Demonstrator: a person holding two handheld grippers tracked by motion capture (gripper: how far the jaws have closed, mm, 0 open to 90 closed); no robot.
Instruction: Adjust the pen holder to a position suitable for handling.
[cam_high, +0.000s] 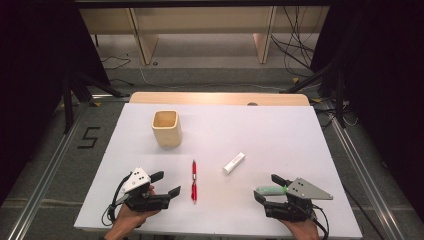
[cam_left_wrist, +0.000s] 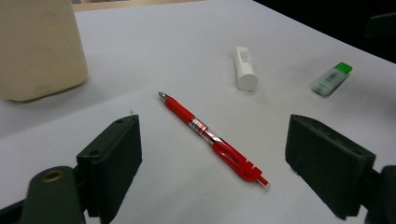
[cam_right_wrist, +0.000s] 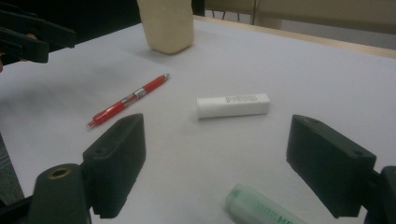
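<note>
Nothing is picked up yet: my left jaws (cam_high: 167, 183) and right jaws (cam_high: 266, 187) both stand wide apart and empty. The red pen (cam_high: 194, 180) lies at lower centre on the counter (cam_high: 280, 135), the beige cup (cam_high: 166, 128) upper left, awaiting filling

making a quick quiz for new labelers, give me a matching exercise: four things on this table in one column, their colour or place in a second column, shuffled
Things:
1. pen
2. cup
3. white tube
4. green-capped tube

Descriptions:
A. lies between the right gripper's open jaws
B. red, between the two grippers
C. beige, standing upright at the far left
D. lies at a slant right of the pen, mid-table

Pairs: 1-B, 2-C, 3-D, 4-A
</note>
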